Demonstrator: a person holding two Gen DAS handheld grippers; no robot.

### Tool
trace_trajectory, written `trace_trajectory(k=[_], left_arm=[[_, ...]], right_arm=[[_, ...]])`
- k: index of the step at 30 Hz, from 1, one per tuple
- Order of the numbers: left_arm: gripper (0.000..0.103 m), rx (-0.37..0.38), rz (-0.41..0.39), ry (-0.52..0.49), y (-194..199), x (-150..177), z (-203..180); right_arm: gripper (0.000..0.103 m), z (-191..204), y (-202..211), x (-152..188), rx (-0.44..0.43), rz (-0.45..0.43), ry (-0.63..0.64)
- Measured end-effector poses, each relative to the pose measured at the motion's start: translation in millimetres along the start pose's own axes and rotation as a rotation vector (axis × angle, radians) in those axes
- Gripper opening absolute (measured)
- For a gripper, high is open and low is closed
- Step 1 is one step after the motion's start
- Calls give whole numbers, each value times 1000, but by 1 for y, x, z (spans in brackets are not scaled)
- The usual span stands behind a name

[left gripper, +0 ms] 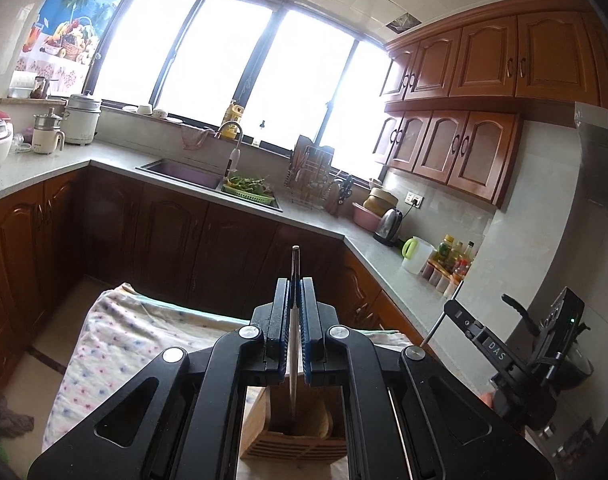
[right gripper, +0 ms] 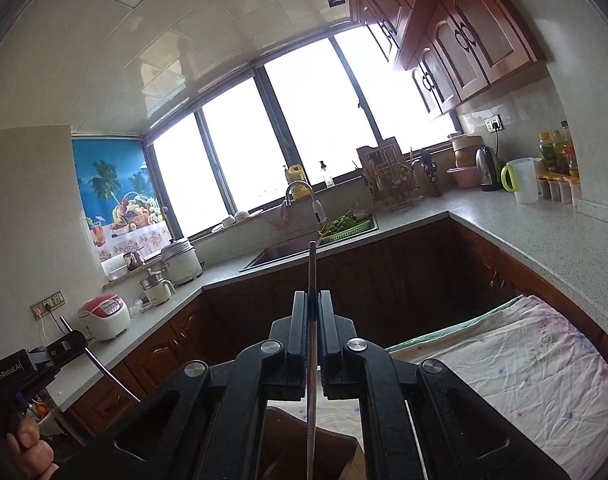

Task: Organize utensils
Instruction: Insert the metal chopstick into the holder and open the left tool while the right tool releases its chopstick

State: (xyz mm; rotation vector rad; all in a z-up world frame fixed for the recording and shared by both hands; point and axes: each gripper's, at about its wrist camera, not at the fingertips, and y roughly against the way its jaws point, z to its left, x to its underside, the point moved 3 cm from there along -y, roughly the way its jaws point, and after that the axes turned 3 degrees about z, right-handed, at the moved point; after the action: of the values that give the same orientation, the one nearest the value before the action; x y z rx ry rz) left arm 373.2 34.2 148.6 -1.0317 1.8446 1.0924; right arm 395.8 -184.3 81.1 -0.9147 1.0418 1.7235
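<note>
From the left wrist, the left tool is clamped on a thin metal utensil standing upright over a wooden holder on the cloth-covered surface.

From the right wrist, the right tool pinches another metal rod, above the same surface.

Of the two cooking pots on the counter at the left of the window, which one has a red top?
The rice cooker nearest the wall socket. Its top is red; the steel-lidded cooker by the window is all pale.
</note>
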Motion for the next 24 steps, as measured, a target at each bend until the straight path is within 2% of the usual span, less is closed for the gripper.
trace_trajectory(k=[8, 13, 20, 24], left_arm=[[4, -47, 41, 34, -41, 34, 13], [4, -41, 31, 20, -51, 52, 9], [4, -61, 89, -5, -73, 74, 9], [4, -58, 100, -9, -76, 74, 11]], right_arm=[[5, -7, -13, 36, 24, -35, 6], [5, -19, -22, 63, 50, -38, -17], [5, -27, -31, 86, 62, 10, -41], [5, -28, -30, 87, 61, 22, -37]])
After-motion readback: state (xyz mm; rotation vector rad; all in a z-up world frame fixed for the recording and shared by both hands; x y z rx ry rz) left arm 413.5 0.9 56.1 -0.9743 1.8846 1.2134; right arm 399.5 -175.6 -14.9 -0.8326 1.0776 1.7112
